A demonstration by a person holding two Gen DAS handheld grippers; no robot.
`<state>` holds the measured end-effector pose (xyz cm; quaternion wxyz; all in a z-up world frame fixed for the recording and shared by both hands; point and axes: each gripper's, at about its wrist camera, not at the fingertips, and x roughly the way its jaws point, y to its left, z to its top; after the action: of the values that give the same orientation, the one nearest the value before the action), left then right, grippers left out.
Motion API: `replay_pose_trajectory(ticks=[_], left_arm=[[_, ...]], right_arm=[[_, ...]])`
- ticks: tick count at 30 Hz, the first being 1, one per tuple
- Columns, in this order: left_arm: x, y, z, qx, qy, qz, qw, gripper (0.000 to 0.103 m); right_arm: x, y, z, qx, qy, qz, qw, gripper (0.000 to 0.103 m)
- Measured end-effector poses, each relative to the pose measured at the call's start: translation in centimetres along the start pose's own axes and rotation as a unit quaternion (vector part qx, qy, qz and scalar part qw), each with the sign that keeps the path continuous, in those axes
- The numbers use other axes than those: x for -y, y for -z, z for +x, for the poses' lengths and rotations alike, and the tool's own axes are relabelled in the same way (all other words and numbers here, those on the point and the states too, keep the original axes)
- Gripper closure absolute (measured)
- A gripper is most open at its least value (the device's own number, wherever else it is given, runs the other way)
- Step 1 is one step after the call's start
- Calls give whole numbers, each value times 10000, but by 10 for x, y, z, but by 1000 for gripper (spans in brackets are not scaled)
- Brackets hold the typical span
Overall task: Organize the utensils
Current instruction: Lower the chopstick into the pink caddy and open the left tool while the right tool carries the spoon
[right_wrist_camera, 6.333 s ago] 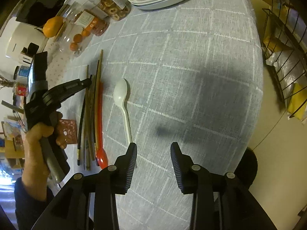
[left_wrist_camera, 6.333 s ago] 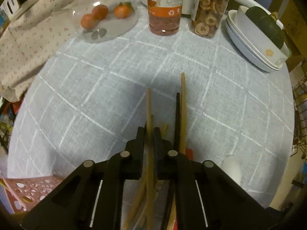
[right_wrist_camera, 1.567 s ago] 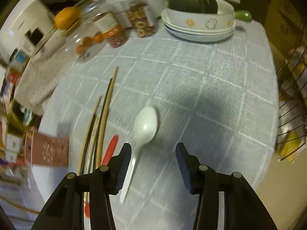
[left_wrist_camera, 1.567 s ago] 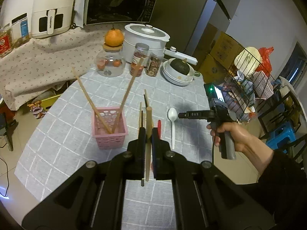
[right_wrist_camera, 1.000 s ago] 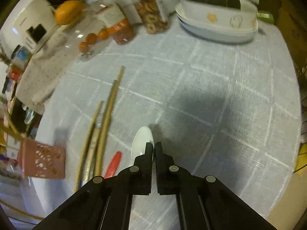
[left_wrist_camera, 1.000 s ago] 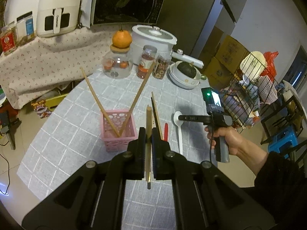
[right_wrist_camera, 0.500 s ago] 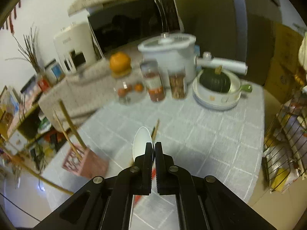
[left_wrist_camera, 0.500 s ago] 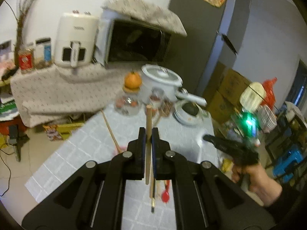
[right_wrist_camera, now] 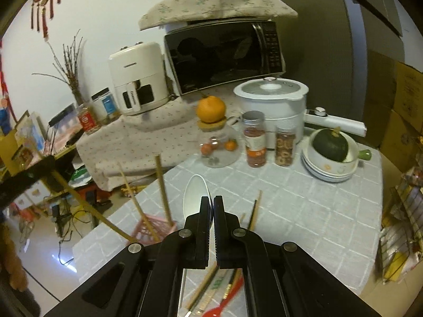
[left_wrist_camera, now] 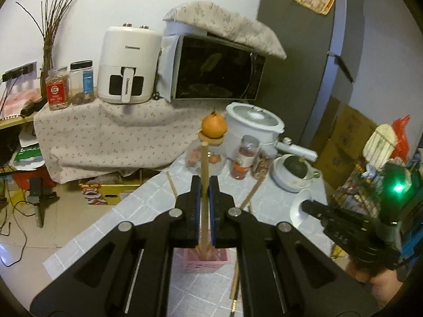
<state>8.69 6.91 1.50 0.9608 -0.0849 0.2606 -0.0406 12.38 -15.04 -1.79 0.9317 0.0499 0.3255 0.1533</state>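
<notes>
Two grippers are in play, and each of yours is clamped on one utensil. Your left gripper (left_wrist_camera: 203,185) pinches a single wooden chopstick (left_wrist_camera: 204,163), held upright with its lower end inside the pink basket (left_wrist_camera: 206,261) that sits on the grey checked tablecloth (left_wrist_camera: 272,203). Two more chopsticks (right_wrist_camera: 132,192) lean out of that basket, spreading left and right of your fingers (left_wrist_camera: 194,198) in the left wrist view; in the right wrist view, three sticks rise from the basket, counting the one you hold.

Further right, loose utensils lie flat on the cloth beside the basket: several chopsticks (right_wrist_camera: 253,212), too overlapped for an exact count, and one red spoon (right_wrist_camera: 224,305) at the near edge.

Your right gripper (right_wrist_camera: 212,211) is closed narrowly on one white spoon (right_wrist_camera: 195,195), bowl pointing up and away, lifted clear of the table.

Beyond, at the far side of the table, one glass jar (right_wrist_camera: 216,146) carries one orange (right_wrist_camera: 210,108) on its lid and holds a few small fruits. Right of it stand two tall lidded jars (right_wrist_camera: 255,142), one white cooker (right_wrist_camera: 272,100), and a stack of white dishes (right_wrist_camera: 327,171) with one dark green squash (right_wrist_camera: 330,144) on top.
</notes>
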Motion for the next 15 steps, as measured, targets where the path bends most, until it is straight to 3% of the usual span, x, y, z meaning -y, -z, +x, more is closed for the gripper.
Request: replay_pose_trajectory(ticks=[7,12,14,15], left_arm=[[-6,11,32,-477,-144,-27,9988,96],[-22,17,50,-779,-52,-447,9959,96],[-28,18,53,-834,50,-584,9948,94],[-29,17,54,-870,99,-630,9942,86]], right_arm=[[-18,-1,2,226,58,-195,9995,100],[-26,-3,1,381,85,-217,9990,100],[-30,-5,0,437,83,-233,9987,100],[-32,-5,0,468,80,-240,9986,100]])
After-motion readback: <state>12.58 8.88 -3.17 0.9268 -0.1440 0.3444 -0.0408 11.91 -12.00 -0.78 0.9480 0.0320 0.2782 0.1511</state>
